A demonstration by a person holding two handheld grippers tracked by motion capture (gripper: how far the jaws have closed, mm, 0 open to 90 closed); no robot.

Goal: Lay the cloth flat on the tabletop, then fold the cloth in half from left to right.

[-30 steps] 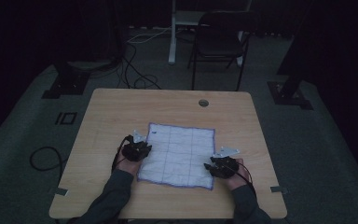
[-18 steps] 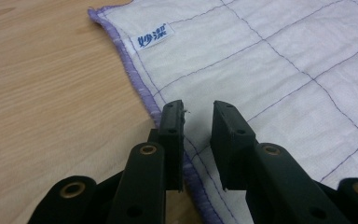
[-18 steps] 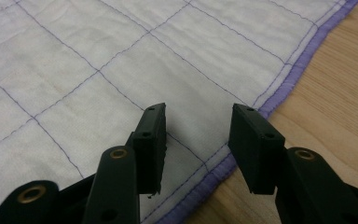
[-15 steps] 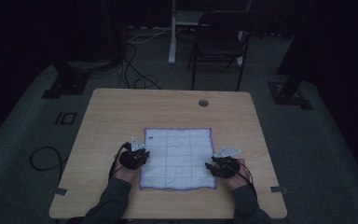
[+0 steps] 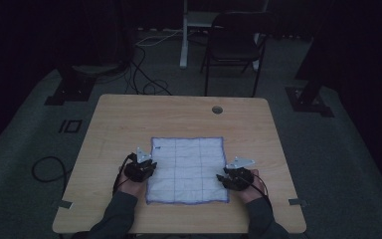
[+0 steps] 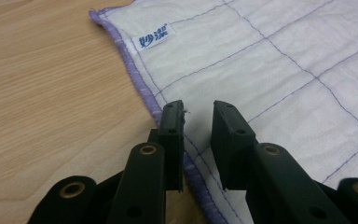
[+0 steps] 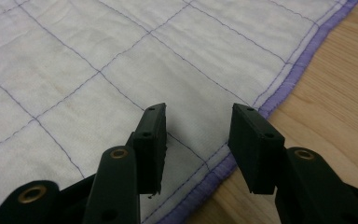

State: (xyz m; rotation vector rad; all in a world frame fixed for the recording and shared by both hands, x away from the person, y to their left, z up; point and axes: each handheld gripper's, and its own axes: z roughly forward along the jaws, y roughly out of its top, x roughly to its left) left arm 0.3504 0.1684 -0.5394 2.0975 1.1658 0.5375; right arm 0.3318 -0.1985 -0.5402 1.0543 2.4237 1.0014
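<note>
White cloth (image 5: 188, 169) w/ purple grid + purple hem lies flat on the wood counter (image 5: 124, 119), near-center, label at its far-left corner. Left claw (image 6: 198, 126) sits over the cloth's left hem, jaws narrowly apart, nothing btwn them. Right claw (image 7: 198, 140) hovers at the right hem, jaws spread wider, also empty. Folding chair (image 5: 235, 45) stands far behind the counter.

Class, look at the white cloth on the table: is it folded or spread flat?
Spread flat. The cloth lies as a single open square on the table, its grid lines and purple hem fully showing.
</note>
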